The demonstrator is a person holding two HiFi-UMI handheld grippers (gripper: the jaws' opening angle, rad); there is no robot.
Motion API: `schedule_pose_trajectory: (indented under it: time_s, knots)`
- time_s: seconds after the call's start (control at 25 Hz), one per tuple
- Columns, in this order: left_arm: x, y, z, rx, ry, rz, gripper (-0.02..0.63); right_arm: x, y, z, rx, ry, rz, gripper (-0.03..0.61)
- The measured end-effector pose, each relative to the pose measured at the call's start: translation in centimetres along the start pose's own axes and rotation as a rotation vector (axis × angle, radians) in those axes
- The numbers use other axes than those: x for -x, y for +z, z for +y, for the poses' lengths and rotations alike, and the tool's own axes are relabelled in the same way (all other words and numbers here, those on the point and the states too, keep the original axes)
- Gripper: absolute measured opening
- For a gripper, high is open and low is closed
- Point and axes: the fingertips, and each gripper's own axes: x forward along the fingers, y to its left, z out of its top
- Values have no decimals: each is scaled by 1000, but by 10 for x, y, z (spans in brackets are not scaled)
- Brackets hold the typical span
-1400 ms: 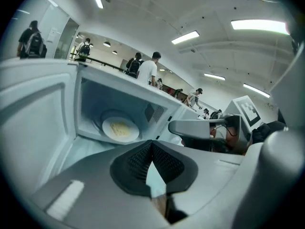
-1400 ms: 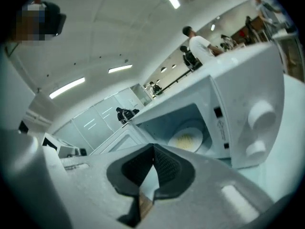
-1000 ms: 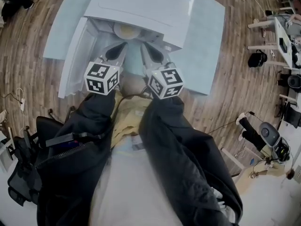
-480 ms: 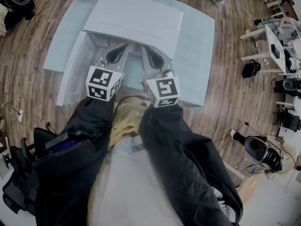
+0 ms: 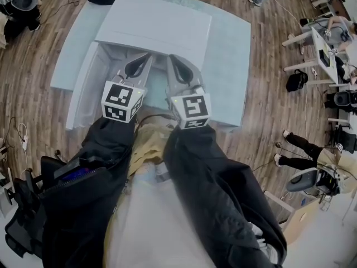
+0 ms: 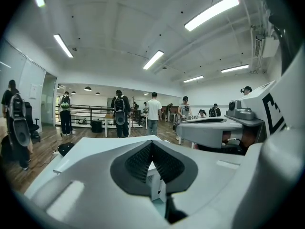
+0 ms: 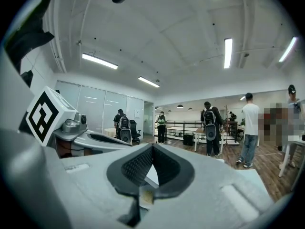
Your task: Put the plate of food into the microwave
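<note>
Both grippers are closed, tips meeting. The left gripper (image 6: 151, 146) and the right gripper (image 7: 152, 148) each show only a pale sliver low in the gap between the pads, too small to identify. They sit side by side, reaching into the open front of the white microwave (image 5: 153, 24), whose door (image 5: 83, 88) is swung out to the left. The plate of food shows in no view; the microwave's top covers whatever lies past the jaws. The microwave stands on a pale blue table (image 5: 234, 60).
</note>
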Motion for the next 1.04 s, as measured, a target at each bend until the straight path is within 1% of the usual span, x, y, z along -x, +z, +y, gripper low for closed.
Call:
schedule_pose_trajectory:
  time_s: [0.48, 1.04]
  knots:
    - [-1, -6, 0, 12, -3, 17, -2, 1, -5, 0, -14, -10, 10, -3]
    - [-4, -14, 0, 26, -10, 45, -2, 0, -9, 2, -21, 3, 19, -3]
